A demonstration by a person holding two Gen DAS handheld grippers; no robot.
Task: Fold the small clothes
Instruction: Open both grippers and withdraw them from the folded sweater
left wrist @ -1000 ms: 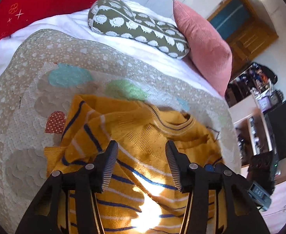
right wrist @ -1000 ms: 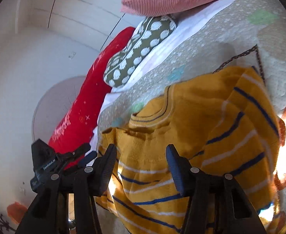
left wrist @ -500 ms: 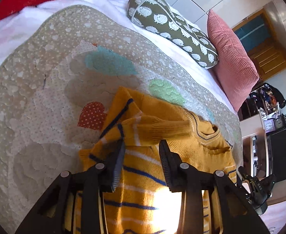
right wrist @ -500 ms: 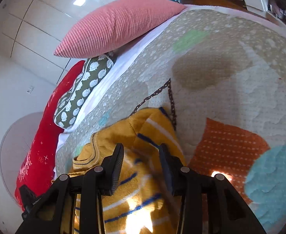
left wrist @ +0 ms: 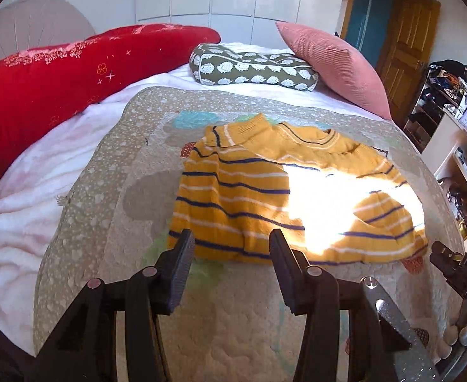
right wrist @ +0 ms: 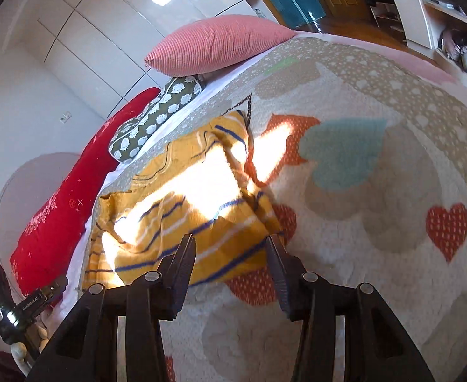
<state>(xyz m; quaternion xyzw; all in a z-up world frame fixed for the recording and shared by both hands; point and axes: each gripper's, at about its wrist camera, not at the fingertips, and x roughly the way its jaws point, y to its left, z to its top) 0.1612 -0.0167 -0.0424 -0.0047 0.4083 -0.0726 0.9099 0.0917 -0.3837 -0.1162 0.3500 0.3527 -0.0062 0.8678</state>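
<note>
Comparing with half a second earlier, left wrist view: the left tool (left wrist: 230, 246) has been pulled back and released, jaws apart, nothing gripped; the yellow striped sweater (left wrist: 249, 191) is left mid-frame on the quilt (left wrist: 112, 191), both sleeves folded inward.

Right wrist view: the right tool (right wrist: 230, 253) is likewise released and withdrawn, sweater (right wrist: 176, 222) at centre left. Sleeve folds judged done; a hem-to-collar fold is likely next.
</note>
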